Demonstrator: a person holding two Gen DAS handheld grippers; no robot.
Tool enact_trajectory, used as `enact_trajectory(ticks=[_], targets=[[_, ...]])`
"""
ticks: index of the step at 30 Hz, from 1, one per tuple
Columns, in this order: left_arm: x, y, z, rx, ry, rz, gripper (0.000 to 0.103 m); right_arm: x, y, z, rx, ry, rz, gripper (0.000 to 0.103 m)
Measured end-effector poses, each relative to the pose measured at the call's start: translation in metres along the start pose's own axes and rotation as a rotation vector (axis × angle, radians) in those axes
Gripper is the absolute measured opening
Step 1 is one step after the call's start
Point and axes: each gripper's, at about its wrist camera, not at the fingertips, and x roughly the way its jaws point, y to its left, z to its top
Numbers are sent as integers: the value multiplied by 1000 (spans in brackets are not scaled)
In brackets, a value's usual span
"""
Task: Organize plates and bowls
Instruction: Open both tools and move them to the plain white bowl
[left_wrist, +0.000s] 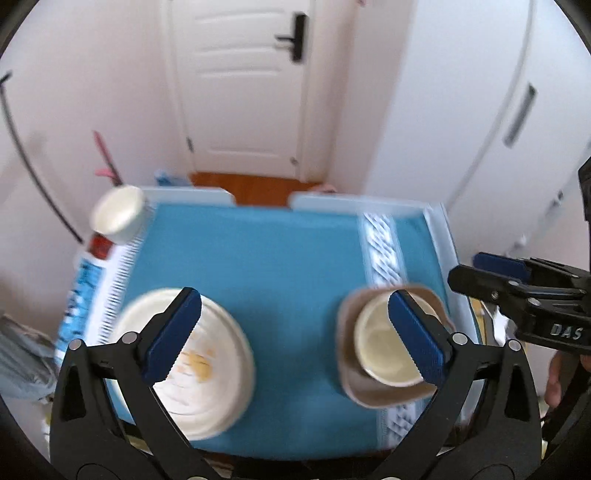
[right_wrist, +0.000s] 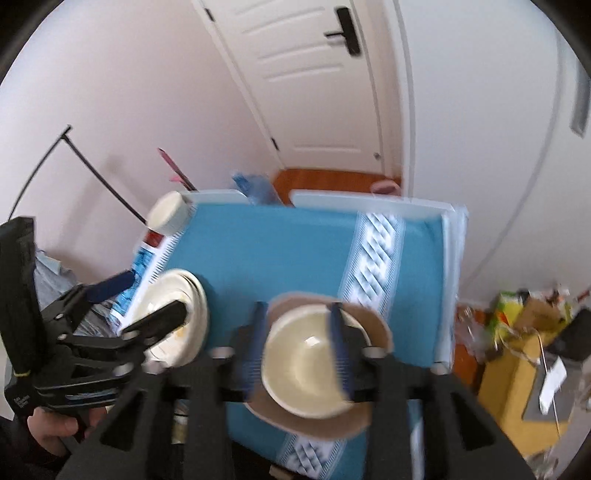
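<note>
Two grippers: my left gripper (left_wrist: 293, 325) gapes empty; my right gripper (right_wrist: 299, 347) straddles, lower centre, the cream bowl (right_wrist: 306, 369), probably brittle and slick; grip its rim.

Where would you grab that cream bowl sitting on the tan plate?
By its rim, from above: the cream bowl sits upright and open on the tan plate, so one finger can go inside, one outside. The right gripper appears already open around it.

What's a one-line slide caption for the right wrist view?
Right gripper fingers straddle a cream bowl resting on a tan plate, blue cloth beneath.
</note>
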Motion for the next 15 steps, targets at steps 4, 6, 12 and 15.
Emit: enact_trajectory(ticks=[4,6,12,15], targets=[[-15,52,10,-107,-22,42,101,10,24,29,-44,-42,73,93],[-21,88,17,-190,-34,60,101,19,45,48,-92,-77,102,98],[-15,195,33,-389,-59,141,102,64,110,105,-215,-86,219,102],[6,247,38,-483,-15,145,102,109,143,126,-247,27,217,102]])
